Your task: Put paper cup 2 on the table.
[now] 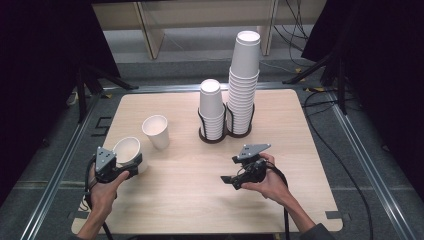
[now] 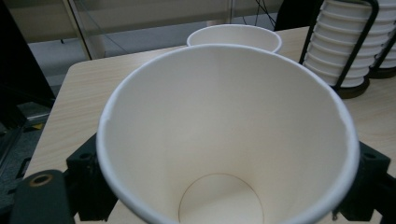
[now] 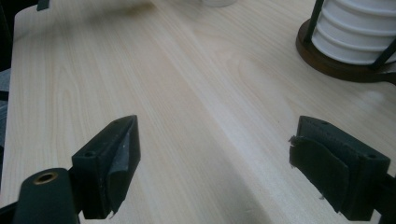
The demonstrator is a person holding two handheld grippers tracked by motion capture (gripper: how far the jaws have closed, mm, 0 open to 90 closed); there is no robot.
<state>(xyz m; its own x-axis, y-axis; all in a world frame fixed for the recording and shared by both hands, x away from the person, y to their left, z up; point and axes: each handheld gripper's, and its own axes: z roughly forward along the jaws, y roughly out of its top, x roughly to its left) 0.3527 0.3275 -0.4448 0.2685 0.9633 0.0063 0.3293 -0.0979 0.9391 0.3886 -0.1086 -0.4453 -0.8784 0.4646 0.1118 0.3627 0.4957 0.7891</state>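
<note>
High view: left gripper [image 1: 131, 164] holds a paper cup [image 1: 126, 150], jaws closed on its sides, at the near left of the table [image 1: 200, 200]. The held cup is tilted, mouth up and toward the camera. A second cup [image 1: 156, 131] stands upright just beyond it, between the held cup and the cup rack [image 1: 226, 131]. The rack has two stacks — a short stack [image 1: 211, 107] and a tall stack [image 1: 243, 82]. Right gripper [image 1: 229, 181] hangs near the table's middle, this side of the rack, well apart from the cups.

Left gripper view: the held cup [image 2: 224, 140] is seen mouth-on, jaws pressing its wall on both sides, rim slightly squashed at the right. Second cup [image 2: 234, 37] sits straight ahead, rack [image 2: 343, 51] to the right. This view shows the empty inside and bottom disc — the high view doesn't.

Right gripper view: jaws wide, nothing between them, bare table [image 3: 187, 93] below, rack base [image 3: 341, 65] at upper right.

Step looks like moving the held cup toward the second cup, maybe to nest it. To do it well: keep the squeeze light so the wall doesn't buckle, level the cup, line up the rims before lowering.
</note>
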